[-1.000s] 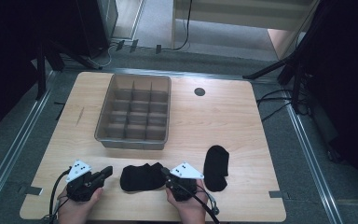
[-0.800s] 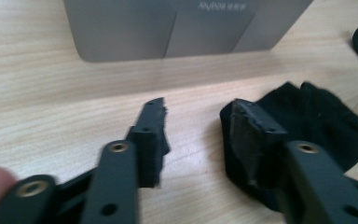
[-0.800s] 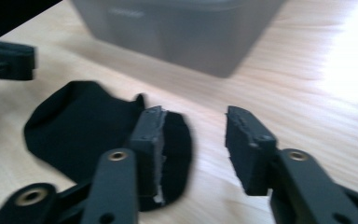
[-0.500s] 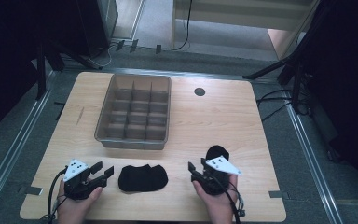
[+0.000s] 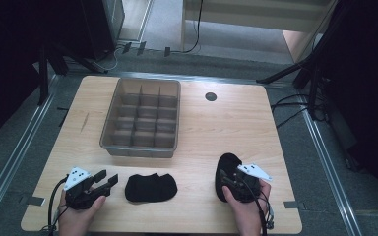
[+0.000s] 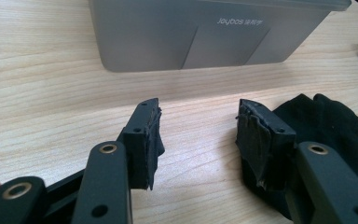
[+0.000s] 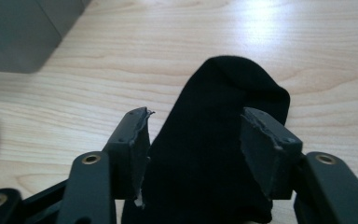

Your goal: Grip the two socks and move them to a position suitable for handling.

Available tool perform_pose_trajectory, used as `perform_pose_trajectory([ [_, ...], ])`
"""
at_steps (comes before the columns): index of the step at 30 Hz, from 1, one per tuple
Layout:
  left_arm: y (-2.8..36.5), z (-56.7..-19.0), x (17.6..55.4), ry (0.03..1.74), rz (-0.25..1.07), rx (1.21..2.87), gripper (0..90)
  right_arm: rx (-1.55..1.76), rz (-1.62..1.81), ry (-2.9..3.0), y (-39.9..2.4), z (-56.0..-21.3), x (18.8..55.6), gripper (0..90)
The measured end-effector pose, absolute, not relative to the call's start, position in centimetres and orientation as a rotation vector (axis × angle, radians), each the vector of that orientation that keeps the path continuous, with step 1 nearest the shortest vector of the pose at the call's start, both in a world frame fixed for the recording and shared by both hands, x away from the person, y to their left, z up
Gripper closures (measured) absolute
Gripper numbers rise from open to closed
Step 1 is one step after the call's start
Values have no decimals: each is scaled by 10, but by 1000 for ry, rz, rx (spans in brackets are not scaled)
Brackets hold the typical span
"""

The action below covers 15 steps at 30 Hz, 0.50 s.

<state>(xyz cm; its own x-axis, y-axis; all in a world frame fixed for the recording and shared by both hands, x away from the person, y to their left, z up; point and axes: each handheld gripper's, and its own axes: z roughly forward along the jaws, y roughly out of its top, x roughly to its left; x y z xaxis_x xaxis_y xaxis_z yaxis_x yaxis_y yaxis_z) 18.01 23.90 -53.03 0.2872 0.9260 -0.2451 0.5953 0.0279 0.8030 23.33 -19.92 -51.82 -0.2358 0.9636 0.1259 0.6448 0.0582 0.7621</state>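
From the high view, two black socks lie on the near part of the table (image 5: 211, 128). One sock (image 5: 150, 187) sits folded between your hands, and the second sock (image 5: 225, 168) lies at your right, running away from you. The divided bin (image 5: 109, 123) stands farther back, well apart from both. Your left gripper (image 5: 104, 180) rests beside the folded sock without touching it. Your right gripper (image 5: 225, 178) sits over the near end of the second sock. The step in hand looks like picking up that second sock, so come down square over it, take the full width between the jaws, and close only once both pads reach the cloth.

In the left gripper view, the jaws have just been opening and now stand about half apart, with only bare wood between them. The folded sock (image 6: 326, 126) lies behind and just beside the right-hand jaw, and the bin wall (image 6: 186, 42) stands beyond. Keep this hand parked so it does not drag the sock.

In the right gripper view, the jaws have also just been opening and stand about half apart. The second sock (image 7: 214, 140) lies between them, its toe pointing away. The pads (image 7: 140, 144) flank the cloth but do not appear to pinch it, so nothing is held. Lower a little before closing, or you may catch only the top layer.
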Motion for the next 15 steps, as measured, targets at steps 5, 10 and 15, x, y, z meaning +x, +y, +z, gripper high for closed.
perform_pose_trajectory([
  [5,239,-530,180,1406,465,1669,502,1619,965,1929,-200,-525,236,411],
  [10,239,-531,180,1406,462,1673,508,1634,912,1922,-199,-531,238,385],
  [15,238,-531,180,1402,458,1674,511,1638,884,1953,-196,-536,240,381],
])
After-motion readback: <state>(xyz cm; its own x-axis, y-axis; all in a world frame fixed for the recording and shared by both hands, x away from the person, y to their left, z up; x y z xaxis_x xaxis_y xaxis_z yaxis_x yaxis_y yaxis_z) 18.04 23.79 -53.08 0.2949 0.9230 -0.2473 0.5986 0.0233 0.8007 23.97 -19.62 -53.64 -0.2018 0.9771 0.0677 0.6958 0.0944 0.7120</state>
